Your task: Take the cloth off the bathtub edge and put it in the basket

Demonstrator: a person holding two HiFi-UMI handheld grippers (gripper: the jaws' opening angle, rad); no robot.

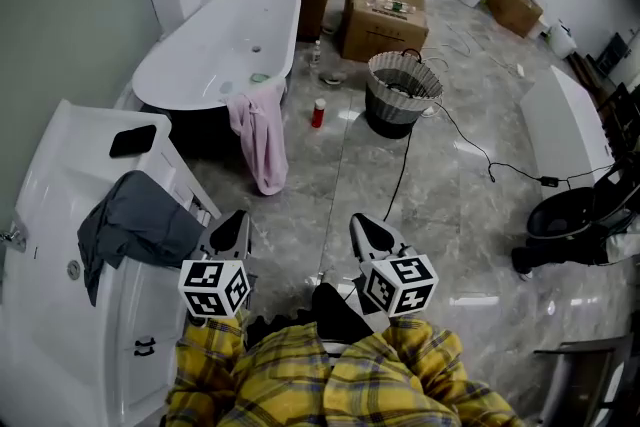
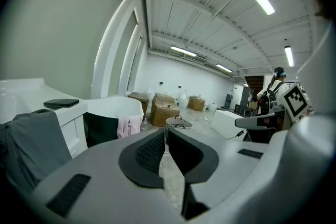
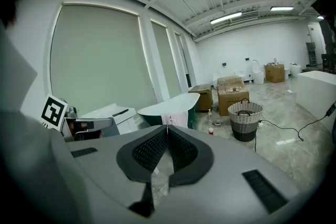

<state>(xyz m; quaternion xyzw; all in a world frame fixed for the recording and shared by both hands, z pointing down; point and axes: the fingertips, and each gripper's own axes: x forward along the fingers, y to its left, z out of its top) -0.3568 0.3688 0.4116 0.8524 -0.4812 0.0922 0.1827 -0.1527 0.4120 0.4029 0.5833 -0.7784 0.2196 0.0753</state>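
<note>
A pink cloth (image 1: 258, 137) hangs over the near edge of the white oval bathtub (image 1: 215, 45); the cloth also shows small in the left gripper view (image 2: 127, 126) and the right gripper view (image 3: 176, 118). The woven basket (image 1: 400, 90) stands on the floor right of the tub, with something pale inside; it is also in view ahead of each gripper (image 2: 178, 123) (image 3: 244, 117). My left gripper (image 1: 236, 224) and right gripper (image 1: 368, 228) are both shut and empty, held close to my body, well short of the cloth.
A grey cloth (image 1: 135, 220) lies over a white rectangular tub (image 1: 60, 165) at my left, with a black phone (image 1: 132, 140) on its rim. A red bottle (image 1: 318, 112) stands between tub and basket. Cardboard boxes (image 1: 383, 10) stand behind. A black cable (image 1: 470, 140) runs across the floor.
</note>
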